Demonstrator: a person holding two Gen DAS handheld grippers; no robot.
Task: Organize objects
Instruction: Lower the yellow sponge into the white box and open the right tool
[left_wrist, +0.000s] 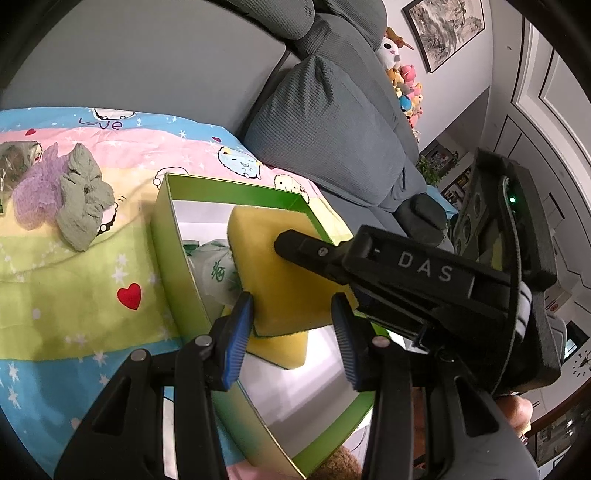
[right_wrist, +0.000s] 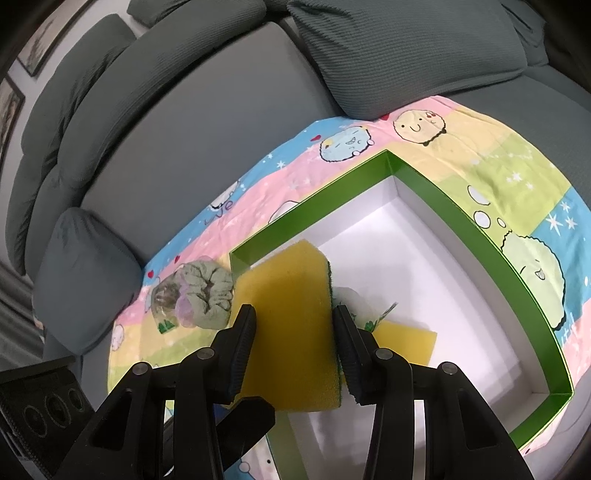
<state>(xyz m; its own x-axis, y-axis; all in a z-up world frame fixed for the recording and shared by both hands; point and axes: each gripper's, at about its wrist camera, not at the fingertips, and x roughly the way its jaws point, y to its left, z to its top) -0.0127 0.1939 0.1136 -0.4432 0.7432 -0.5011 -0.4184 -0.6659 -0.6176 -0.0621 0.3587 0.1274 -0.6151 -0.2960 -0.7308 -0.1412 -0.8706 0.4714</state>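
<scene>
Lying on the patterned sheet (right_wrist: 480, 155) at far left, a crumpled green cloth (right_wrist: 207, 291) beside purple mesh (left_wrist: 33, 192). Hovering released, left tool (left_wrist: 291, 332), blue pads (left_wrist: 236, 332) apart, above the green box (right_wrist: 480, 236). Clamped in the right tool (right_wrist: 293, 347), a yellow sponge (right_wrist: 291, 314) over the box's left wall; a second sponge (right_wrist: 406, 343) and a plastic packet (left_wrist: 214, 273) inside.

Two yellow sponges (right_wrist: 291, 325) (right_wrist: 410, 341); one green box (right_wrist: 480, 229); one green cloth (right_wrist: 207, 295); perhaps one purple mesh (left_wrist: 35, 192).
</scene>
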